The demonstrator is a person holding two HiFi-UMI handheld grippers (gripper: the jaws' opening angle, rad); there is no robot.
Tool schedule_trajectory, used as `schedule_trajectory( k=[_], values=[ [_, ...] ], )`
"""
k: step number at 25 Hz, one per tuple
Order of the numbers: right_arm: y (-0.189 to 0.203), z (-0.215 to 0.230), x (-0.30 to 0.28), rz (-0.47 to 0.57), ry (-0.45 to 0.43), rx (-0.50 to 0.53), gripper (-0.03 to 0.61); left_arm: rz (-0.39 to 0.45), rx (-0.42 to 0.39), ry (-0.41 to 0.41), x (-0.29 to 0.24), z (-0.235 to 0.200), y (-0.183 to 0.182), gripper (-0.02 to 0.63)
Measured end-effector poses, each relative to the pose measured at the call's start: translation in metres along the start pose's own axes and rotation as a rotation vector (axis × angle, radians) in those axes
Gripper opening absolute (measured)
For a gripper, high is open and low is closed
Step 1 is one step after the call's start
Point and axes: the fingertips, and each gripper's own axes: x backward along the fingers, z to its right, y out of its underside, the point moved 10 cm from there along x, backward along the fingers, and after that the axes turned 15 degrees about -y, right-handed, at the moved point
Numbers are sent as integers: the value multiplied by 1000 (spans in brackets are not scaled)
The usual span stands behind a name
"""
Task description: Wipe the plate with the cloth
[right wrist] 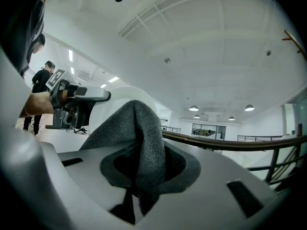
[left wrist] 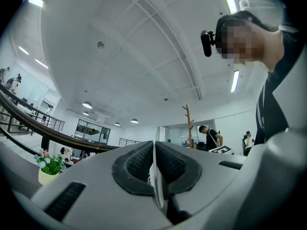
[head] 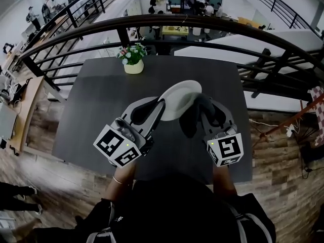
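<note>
**Above the dark grey table, dark grey fleece cloth sits at round white plate's right edge**

Plate tilted, off the table, near-left rim pinched by left gripper. Cloth clamped in right gripper, so right hand likely wipes, stroke running leftward. Both grippers point forward.

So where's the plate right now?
Head view, centre: the plate is held over the table, edge pinched by the left gripper, the cloth at its right side.

Near rim of the plate lost inside the left gripper, cloth covering one side of it, far-off people too small to tell
</note>
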Motion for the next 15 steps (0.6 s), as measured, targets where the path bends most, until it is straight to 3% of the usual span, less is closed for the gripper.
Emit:
schedule_trajectory(
  k=[7, 15],
  values=[
    [-3, 13, 13, 23, 55, -19, 80, 7, -32, -4, 5, -1, -3, 15],
    [-15, 20, 24, 91, 86, -29, 80, 6, -360, 22, 5, -2, -12, 16]
  ],
)
